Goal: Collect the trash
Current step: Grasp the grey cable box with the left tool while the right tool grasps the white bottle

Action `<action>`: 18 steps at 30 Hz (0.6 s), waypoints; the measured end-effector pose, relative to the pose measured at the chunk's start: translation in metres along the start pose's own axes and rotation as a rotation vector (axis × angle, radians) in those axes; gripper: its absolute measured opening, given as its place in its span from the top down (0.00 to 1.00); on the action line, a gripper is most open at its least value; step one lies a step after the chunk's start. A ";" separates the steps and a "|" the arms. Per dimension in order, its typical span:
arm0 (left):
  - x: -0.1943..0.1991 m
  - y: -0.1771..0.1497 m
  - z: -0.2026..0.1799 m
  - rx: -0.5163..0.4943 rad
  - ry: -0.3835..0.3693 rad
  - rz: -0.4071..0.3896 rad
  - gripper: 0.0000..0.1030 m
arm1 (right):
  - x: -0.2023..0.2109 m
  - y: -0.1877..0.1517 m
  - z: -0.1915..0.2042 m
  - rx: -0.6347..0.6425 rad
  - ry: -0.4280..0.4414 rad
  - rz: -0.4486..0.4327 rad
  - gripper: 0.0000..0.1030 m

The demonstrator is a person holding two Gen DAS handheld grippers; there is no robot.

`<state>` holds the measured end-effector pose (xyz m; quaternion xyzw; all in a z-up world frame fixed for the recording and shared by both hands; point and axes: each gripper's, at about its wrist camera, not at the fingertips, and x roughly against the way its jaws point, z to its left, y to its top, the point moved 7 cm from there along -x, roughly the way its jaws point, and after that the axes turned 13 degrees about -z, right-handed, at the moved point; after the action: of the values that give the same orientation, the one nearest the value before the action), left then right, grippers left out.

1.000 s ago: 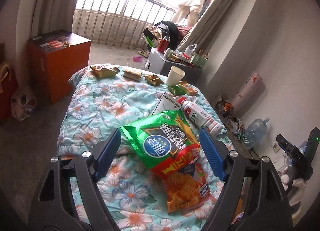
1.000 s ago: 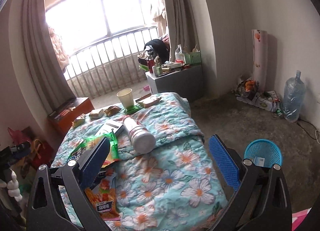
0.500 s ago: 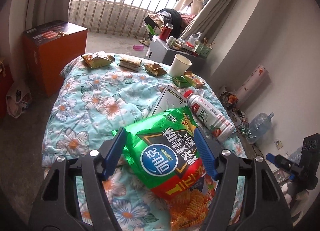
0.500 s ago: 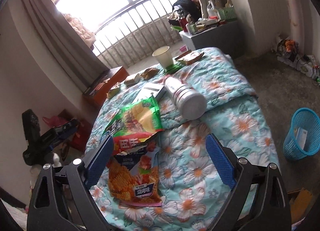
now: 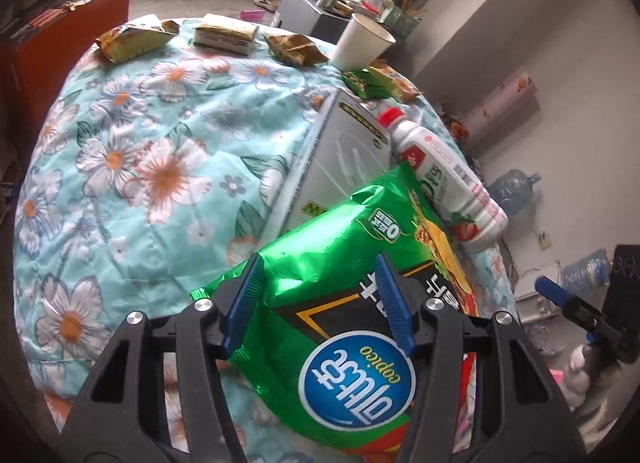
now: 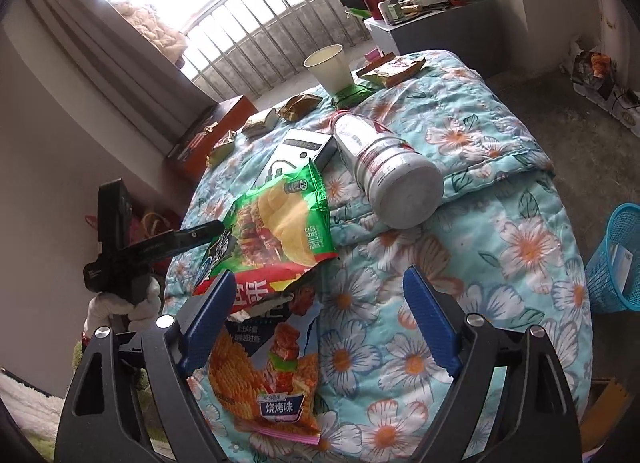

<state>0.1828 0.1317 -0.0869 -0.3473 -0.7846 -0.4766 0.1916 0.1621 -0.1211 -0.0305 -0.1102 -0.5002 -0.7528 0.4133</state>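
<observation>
A green chip bag (image 5: 332, 263) lies on the flowered quilt (image 5: 140, 163), partly over a grey flat box (image 5: 340, 159). My left gripper (image 5: 320, 295) is low over the bag. Its jaws are closing with the crinkled foil between the blue pads, which do not clamp it. In the right wrist view the same green bag (image 6: 280, 223) overlaps an orange snack bag (image 6: 260, 375). My right gripper (image 6: 320, 283) hangs above that orange bag, wide and closing slightly. Its left pad is over the bag and its right pad over bare quilt.
A white drink bottle (image 6: 384, 167) lies on its side beside the box. A paper cup (image 5: 362, 43) and several small wrappers (image 5: 224, 35) sit at the bed's far end. A blue mesh basket (image 6: 616, 259) stands on the floor to the right. An orange cabinet (image 5: 60, 15) stands at the left.
Both grippers have dropped and tipped down toward the bed. The left jaws have narrowed around the green bag, which now fills that view. The right jaws narrowed a little.
</observation>
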 end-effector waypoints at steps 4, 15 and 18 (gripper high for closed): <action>0.016 -0.004 -0.019 0.049 -0.146 0.019 0.41 | -0.010 0.011 -0.006 -0.005 -0.004 0.003 0.19; -0.056 0.066 -0.024 -0.111 0.045 0.094 0.20 | -0.015 0.020 -0.013 -0.017 -0.020 -0.018 0.19; -0.092 0.072 -0.032 -0.187 0.080 0.193 0.20 | -0.011 0.021 -0.020 -0.027 -0.034 -0.024 0.19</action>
<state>0.2974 0.0920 -0.0850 -0.4184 -0.6915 -0.5403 0.2343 0.1892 -0.1356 -0.0321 -0.1225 -0.4985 -0.7624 0.3941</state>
